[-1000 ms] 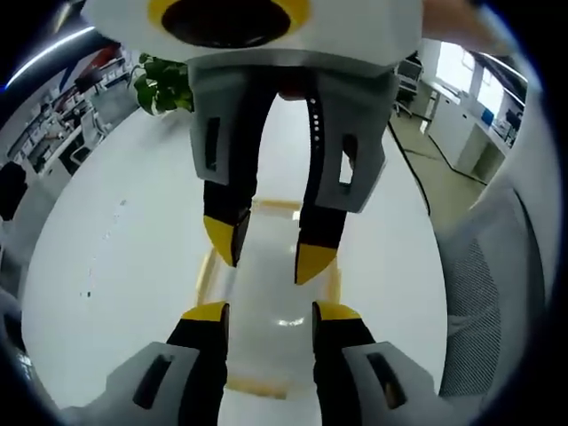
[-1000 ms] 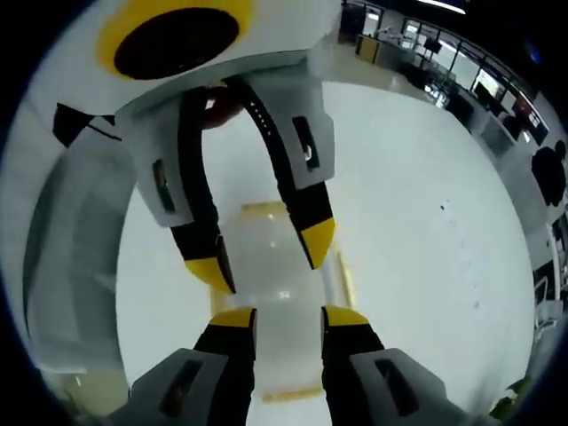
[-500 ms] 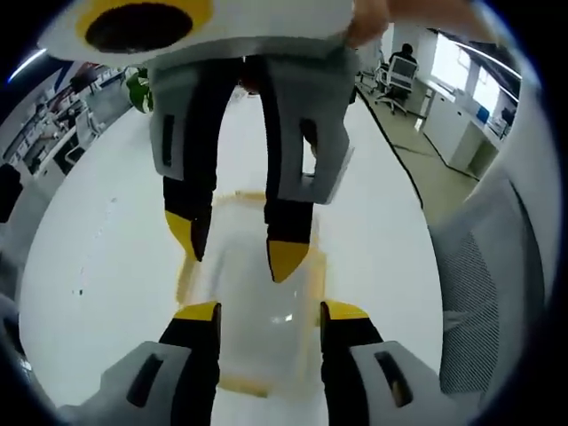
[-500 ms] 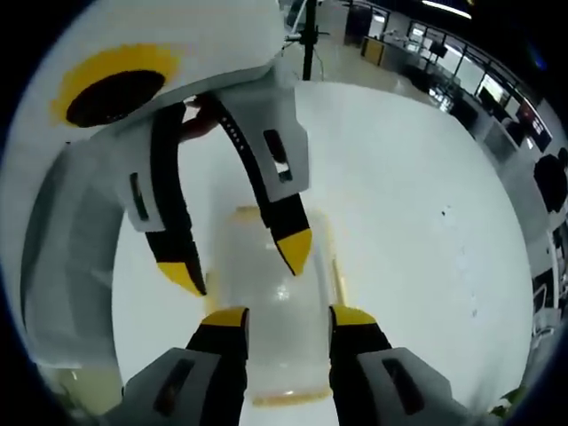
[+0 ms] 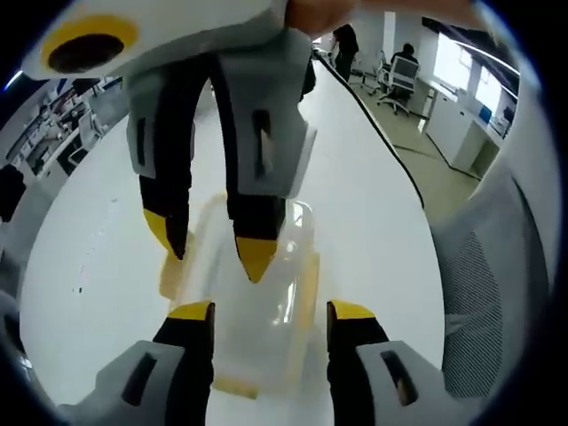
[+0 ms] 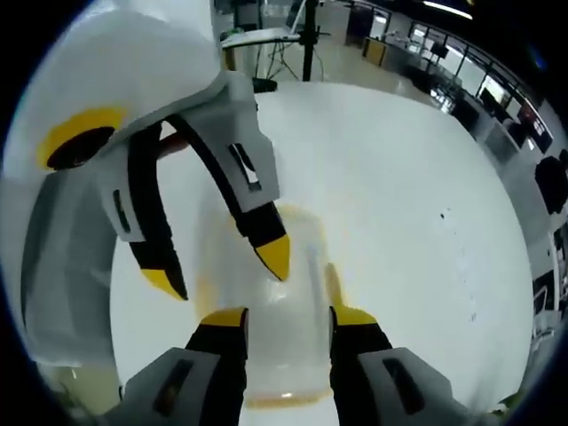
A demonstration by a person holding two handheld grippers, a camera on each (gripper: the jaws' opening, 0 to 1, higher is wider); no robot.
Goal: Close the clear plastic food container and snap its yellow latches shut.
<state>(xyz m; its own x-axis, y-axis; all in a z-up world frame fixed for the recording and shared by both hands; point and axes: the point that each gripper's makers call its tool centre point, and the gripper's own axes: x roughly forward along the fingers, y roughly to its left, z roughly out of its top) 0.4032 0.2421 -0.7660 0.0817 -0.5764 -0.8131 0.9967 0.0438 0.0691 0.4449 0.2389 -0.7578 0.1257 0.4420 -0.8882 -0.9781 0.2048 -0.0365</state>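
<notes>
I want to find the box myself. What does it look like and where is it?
Look at the big white table. In its middle, between the two grippers' yellow tips, sits the food container. It is see-through plastic with yellow latches along its edges.

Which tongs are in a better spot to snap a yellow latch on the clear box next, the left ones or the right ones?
Hard to pick. The left tongs and right tongs both hang open over the clear box, facing each other. Each has a yellow latch at its own end, so probably both.
</notes>
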